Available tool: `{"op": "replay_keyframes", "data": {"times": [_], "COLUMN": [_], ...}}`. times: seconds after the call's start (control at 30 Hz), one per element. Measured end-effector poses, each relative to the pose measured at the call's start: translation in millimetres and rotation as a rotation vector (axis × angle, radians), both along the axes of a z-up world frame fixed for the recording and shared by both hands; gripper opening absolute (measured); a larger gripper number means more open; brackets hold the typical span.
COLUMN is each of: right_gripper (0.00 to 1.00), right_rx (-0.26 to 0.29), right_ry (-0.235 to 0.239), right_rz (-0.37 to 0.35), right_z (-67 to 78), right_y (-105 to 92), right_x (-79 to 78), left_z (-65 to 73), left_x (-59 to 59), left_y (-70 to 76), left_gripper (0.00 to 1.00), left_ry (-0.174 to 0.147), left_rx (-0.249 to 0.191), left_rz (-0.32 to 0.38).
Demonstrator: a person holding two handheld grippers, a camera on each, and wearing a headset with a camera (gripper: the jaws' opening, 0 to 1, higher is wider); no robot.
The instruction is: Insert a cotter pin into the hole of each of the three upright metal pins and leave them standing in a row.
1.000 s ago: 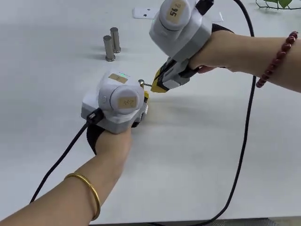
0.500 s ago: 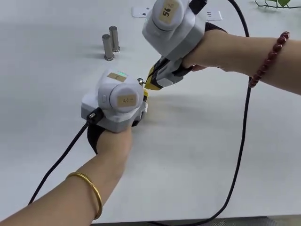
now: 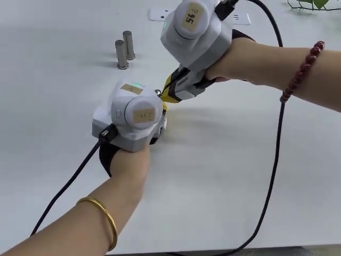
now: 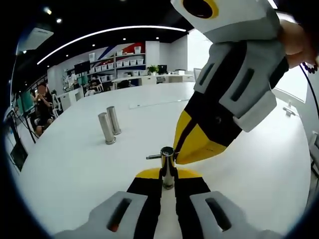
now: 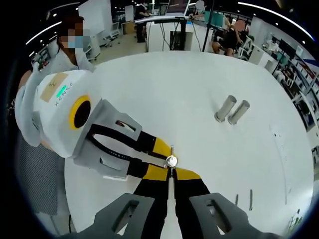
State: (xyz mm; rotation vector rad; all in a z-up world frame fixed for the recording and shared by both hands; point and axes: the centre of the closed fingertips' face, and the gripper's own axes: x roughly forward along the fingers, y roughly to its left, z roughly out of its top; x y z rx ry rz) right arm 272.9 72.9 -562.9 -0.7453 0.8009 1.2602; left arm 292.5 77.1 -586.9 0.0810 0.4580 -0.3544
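Note:
My left gripper [image 4: 167,175] is shut on an upright metal pin [image 4: 167,164], low on its shaft; in the head view this pin [image 3: 158,93] peeks out past the left gripper [image 3: 162,109]. A thin cotter pin [image 4: 153,157] pokes out of the pin's hole on the far side. My right gripper [image 5: 172,172] is shut on the cotter pin's near end, its yellow tips [image 3: 169,96] right against the metal pin's top [image 5: 171,161]. Two more metal pins [image 3: 122,54] [image 3: 128,44] stand upright side by side farther back on the white table.
A black cable [image 3: 274,154] trails from the right gripper across the table's right side. White cards [image 3: 160,14] lie at the far edge. The two free pins [image 4: 105,128] stand to the left of both grippers, well apart from them.
The right gripper has moved left, closing the gap to the held metal pin, so less cotter pin shows between them. The left gripper and the two free pins have stayed put.

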Motion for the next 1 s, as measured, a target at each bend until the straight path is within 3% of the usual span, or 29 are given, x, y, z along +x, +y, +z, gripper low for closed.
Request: {"op": "replay_keyframes", "data": {"times": [0.2, 0.5, 1.0], "right_gripper": [0.08, 0.00, 0.00], "right_rx": [0.016, 0.022, 0.025], "right_ry": [0.015, 0.010, 0.001], "right_rz": [-0.029, -0.037, -0.032], "right_z": [3.6, 6.3, 4.1], "right_y": [-4.4, -7.5, -2.8], "right_x": [0.8, -0.7, 0.8], "left_z": [0.5, 1.1, 1.8], "left_x": [0.3, -0.7, -0.9], "left_y": [0.7, 2.7, 3.5], "left_gripper": [0.06, 0.06, 0.06], "left_ry": [-0.001, -0.003, -0.005], "left_rx": [0.003, 0.007, 0.011], "left_rz": [0.008, 0.024, 0.030]}}
